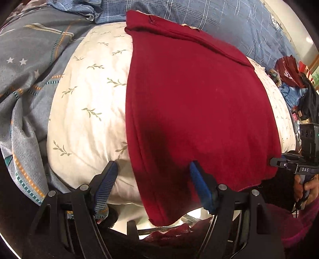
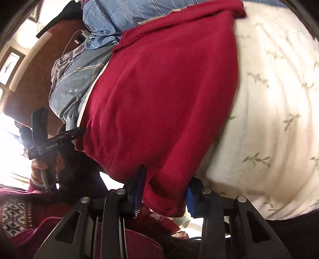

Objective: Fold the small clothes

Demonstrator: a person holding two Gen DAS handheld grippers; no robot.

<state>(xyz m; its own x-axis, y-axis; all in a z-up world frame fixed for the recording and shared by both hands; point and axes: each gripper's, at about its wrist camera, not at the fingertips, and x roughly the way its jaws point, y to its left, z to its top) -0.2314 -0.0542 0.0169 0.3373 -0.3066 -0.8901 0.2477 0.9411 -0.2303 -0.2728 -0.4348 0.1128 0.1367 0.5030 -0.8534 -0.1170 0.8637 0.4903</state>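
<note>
- Nearest the lens in each wrist view are the black gripper frames; the left gripper (image 1: 152, 173) stands wide, one blue finger over bare pillow and the other pressed against the cloth's near part, nothing pinched between them.
- The right gripper (image 2: 166, 180) has its blue fingers on either side of the cloth's near corner, with the fabric bunched between them; the jaws are narrower than the left's, and whether the pads already press on the cloth I cannot tell.
- The cream pillow (image 1: 85, 111), printed with small leaf sprigs, is the largest thing, a rounded mound bearing the garment.
- The red garment (image 1: 195, 103) lies draped over that pillow, its long axis running from the grippers away toward the far blue checked bedding (image 1: 209, 18); its near hem hangs off the pillow's near edge, toward the person.
- The grey star-print quilt (image 1: 26, 71) lies beside the pillow on the left gripper's side.
- The relation that counts: the near hem lies just ahead of both grippers, the left at one side edge and the right at the other corner. The right looks better seated on the fabric; the left has only the side edge within its span.
- I judge the next move to be taking both near corners and carrying them toward the far end.
</note>
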